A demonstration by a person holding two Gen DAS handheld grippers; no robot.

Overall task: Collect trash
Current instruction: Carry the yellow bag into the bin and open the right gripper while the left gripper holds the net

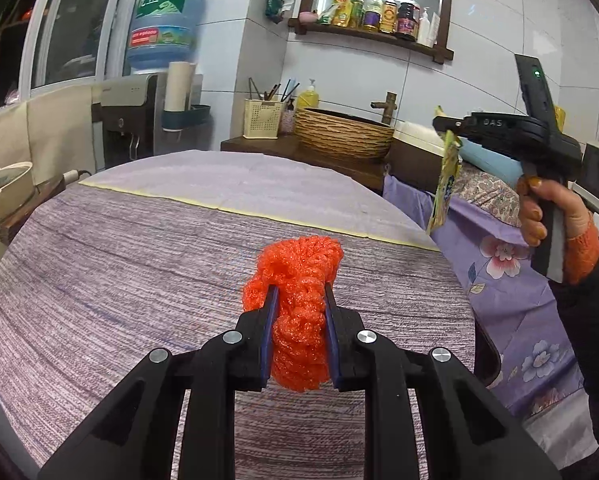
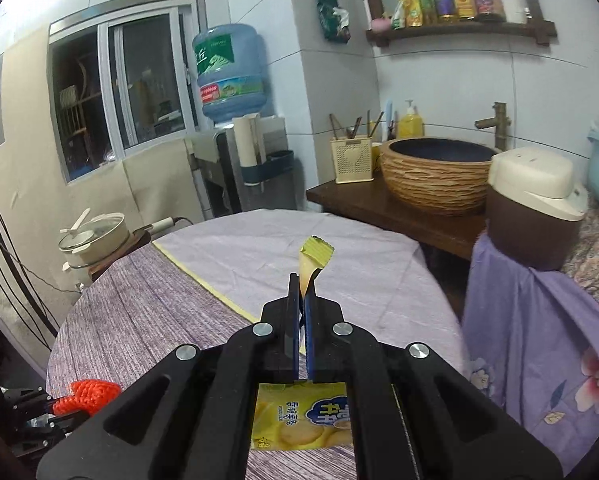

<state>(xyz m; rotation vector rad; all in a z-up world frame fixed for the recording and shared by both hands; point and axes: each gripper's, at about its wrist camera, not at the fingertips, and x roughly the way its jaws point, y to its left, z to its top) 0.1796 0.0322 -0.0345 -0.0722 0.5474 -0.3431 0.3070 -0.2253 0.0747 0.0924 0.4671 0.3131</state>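
Trash in both tools, lifted clear of a round table (image 1: 139, 248) under a purple striped cloth. Left tool (image 1: 301, 292) narrowed onto an orange mesh bundle (image 1: 299, 304), pads pressing its sides, long axis running straight out along the fingers, far end bulging past the tips. Right tool (image 2: 301, 284) pinched almost fully together on a yellow snack wrapper (image 2: 299, 416), gripped near its top edge, torn corner poking above the tips, printed body hanging down below the tool. From the left wrist view, right tool (image 1: 445, 128) up and to the right, beyond the table's edge, held by a hand (image 1: 551, 212), wrapper (image 1: 445, 188) dangling lengthwise beneath it, over a floral purple cloth (image 1: 511, 280). No bin visible in either view, so drop-off direction impossible to tell. Judged from this: both pickups done, carry to a bin next, neither hand evidently nearer.
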